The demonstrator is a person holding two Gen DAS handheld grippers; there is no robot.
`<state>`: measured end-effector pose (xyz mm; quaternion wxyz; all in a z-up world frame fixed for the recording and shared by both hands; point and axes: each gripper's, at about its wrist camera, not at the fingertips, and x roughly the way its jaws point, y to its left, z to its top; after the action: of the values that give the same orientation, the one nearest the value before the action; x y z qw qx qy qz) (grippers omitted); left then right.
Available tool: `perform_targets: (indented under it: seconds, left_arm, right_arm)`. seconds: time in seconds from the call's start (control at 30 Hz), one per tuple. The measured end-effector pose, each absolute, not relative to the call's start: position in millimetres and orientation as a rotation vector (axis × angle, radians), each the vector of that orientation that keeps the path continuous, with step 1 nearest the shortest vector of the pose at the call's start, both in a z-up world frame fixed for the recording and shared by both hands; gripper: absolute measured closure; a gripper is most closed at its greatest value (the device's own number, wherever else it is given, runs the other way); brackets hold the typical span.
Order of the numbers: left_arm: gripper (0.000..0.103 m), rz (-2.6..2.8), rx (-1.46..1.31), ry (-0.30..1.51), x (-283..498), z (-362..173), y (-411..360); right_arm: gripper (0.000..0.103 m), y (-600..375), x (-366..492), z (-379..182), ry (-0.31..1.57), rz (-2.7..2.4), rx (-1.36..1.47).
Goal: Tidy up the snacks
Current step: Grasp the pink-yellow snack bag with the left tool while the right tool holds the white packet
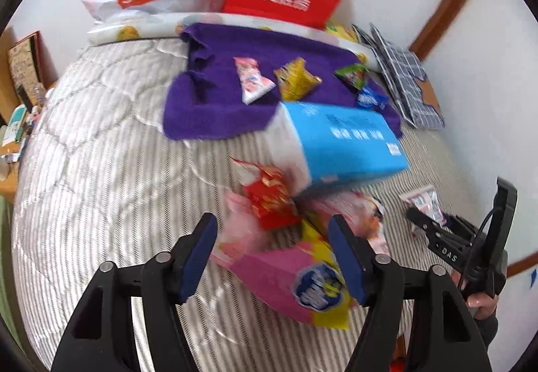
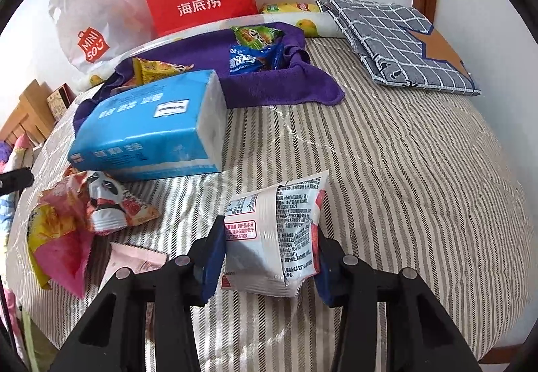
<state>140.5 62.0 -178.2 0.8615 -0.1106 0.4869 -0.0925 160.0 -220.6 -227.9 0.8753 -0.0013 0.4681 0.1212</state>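
The right gripper [image 2: 270,254] grasps a white snack packet [image 2: 275,237] on the striped bed [image 2: 403,170]. The left gripper [image 1: 272,254], fingers released, hangs above a pink snack bag [image 1: 285,281], near the blue tissue pack [image 1: 339,143].

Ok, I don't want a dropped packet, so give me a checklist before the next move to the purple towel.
1. White snack packet between right gripper fingers: ok.
2. Grip firm enough to carry: cannot tell.
3. Left gripper open, holding nothing: ok.
4. Free space on purple towel: ok.
5. Blue tissue pack out of the way of the towel: not ok.
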Motion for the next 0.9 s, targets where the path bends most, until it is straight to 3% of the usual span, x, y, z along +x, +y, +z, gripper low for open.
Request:
perform_targets:
  seconds: [0.57,0.73,0.83,0.9]
  left_arm:
    - [0.023,-0.159,-0.125,1.122,125.5,-208.8,22.4]
    - [0.018,-0.148,-0.116,1.119,126.1,-215.4,20.5]
    - [0.01,-0.15,-0.091,1.122,126.3,-219.5,18.3]
    - [0.011,-0.161,-0.1,1.179,129.4,-230.9,18.2]
  right_arm:
    - [0.059,-225.8,141.4,-220.3,0.955,0.259,-0.001]
    - [0.059,-226.4,142.7,-227.1,0.974,0.256,0.003]
    - [0.059,-226.2,143.8,-229.8,0.983,0.253,0.001]
    - [0.059,-225.9,143.5,-230.6,0.985,0.252,0.0]
